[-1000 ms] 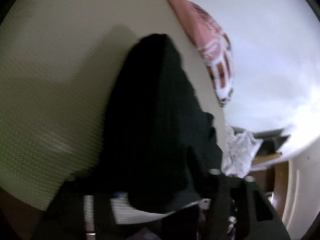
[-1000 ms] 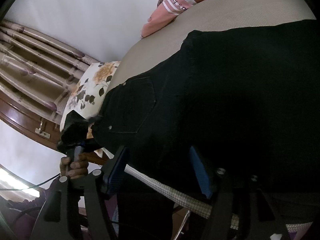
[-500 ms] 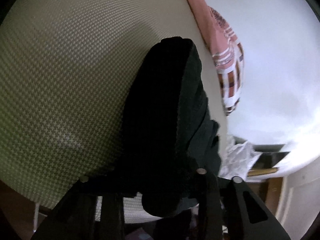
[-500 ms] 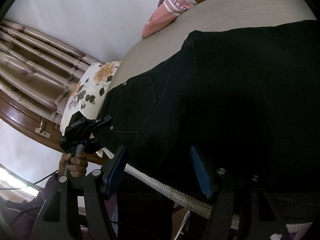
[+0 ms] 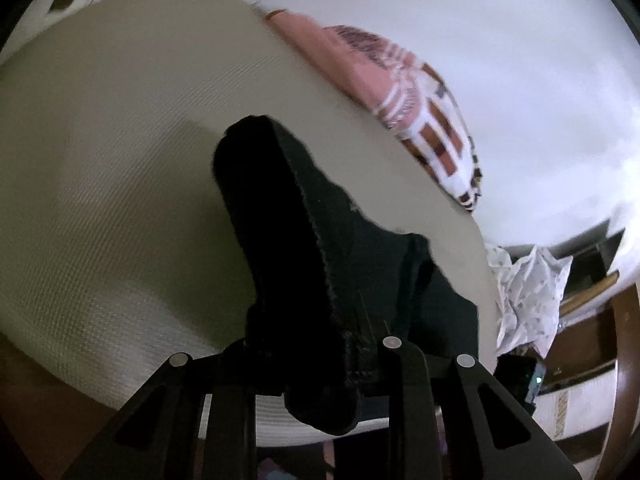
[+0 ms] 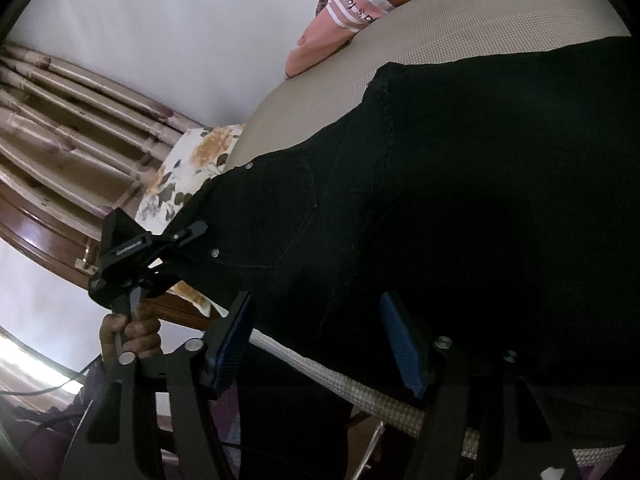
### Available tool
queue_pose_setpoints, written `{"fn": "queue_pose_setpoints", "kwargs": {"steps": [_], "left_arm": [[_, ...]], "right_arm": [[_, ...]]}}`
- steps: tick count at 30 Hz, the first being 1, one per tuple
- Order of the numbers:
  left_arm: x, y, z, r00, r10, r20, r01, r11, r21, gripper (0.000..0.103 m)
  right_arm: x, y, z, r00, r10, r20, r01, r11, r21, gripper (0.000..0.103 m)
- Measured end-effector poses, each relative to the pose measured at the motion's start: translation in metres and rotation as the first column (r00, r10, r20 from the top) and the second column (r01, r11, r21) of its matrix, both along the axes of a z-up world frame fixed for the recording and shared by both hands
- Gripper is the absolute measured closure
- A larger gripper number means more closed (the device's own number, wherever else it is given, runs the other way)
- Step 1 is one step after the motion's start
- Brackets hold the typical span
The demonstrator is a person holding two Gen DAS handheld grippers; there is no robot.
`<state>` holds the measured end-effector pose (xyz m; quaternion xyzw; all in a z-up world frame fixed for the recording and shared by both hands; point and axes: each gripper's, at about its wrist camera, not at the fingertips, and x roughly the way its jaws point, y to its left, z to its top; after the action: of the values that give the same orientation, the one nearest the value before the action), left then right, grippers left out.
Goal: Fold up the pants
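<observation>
Black pants [image 6: 460,200] lie across a beige woven bed surface [image 6: 460,36], waist and back pocket toward the left. In the left wrist view the pants [image 5: 304,240] run away from me as a dark ridge. My left gripper [image 5: 316,384] is shut on the pants' waist edge; it also shows in the right wrist view [image 6: 172,240], clamped on the waistband corner. My right gripper [image 6: 320,344] is open, its blue pads [image 6: 234,344] spread wide at the near bed edge, just below the pants.
A pink and brown patterned cloth [image 5: 420,112] lies at the far bed edge by a white wall. A floral pillow [image 6: 188,172] and striped curtain [image 6: 72,120] stand at the left. A white crumpled cloth [image 5: 528,292] and wooden shelves are beyond the bed's right end.
My left gripper has lifted and turned with the waistband, so the pants stand up as a narrower ridge. The right gripper has stayed open in place.
</observation>
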<state>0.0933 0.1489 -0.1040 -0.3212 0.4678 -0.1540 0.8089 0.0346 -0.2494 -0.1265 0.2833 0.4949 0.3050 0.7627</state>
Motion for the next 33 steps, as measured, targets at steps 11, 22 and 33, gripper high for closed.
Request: {"fn": "queue_pose_setpoints", "kwargs": {"steps": [11, 22, 33], "left_arm": [[0.001, -0.067, 0.062, 0.982, -0.11, 0.153, 0.1, 0.992, 0.074, 0.079], [0.011, -0.168, 0.1, 0.929, -0.288, 0.233, 0.269, 0.957, 0.108, 0.079], [0.012, -0.308, 0.086, 0.839, -0.513, 0.182, 0.499, 0.858, 0.119, 0.079]], "right_arm": [[-0.003, -0.093, 0.021, 0.967, -0.255, -0.01, 0.254, 0.958, 0.134, 0.044], [-0.029, -0.153, 0.041, 0.944, -0.328, 0.027, 0.323, 0.94, 0.108, 0.044], [-0.039, -0.196, 0.024, 0.93, -0.366, -0.044, 0.364, 0.895, 0.257, 0.044]]}}
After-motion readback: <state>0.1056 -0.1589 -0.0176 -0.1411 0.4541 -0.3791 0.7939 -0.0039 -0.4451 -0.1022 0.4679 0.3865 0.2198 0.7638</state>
